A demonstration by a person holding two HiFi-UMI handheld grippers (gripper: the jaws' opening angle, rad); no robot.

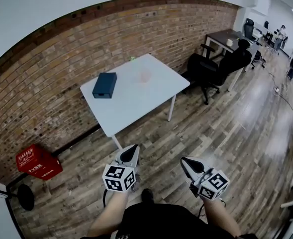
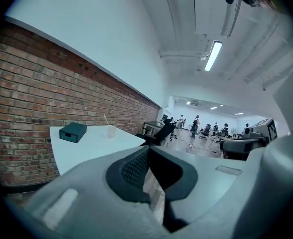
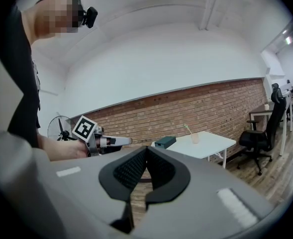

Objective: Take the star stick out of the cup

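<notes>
A white table point(image 1: 136, 101) stands by the brick wall, well ahead of both grippers. On it is a clear, pinkish cup point(image 1: 145, 76) point(image 2: 111, 132) point(image 3: 194, 138). A thin stick point(image 3: 188, 129) point(image 2: 106, 119) leans out of the cup; its star end is too small to make out. My left gripper point(image 1: 134, 149) point(image 2: 147, 151) and right gripper point(image 1: 185, 162) point(image 3: 146, 151) hover side by side over the wood floor, short of the table. Both are shut with nothing between the jaws. The left gripper point(image 3: 114, 141) also shows in the right gripper view.
A dark teal box point(image 1: 104, 85) lies on the table's left part. A red crate point(image 1: 38, 163) and a fan point(image 1: 22, 197) stand at the left by the wall. Black office chairs point(image 1: 211, 68) and a dark desk point(image 1: 231, 35) are to the table's right.
</notes>
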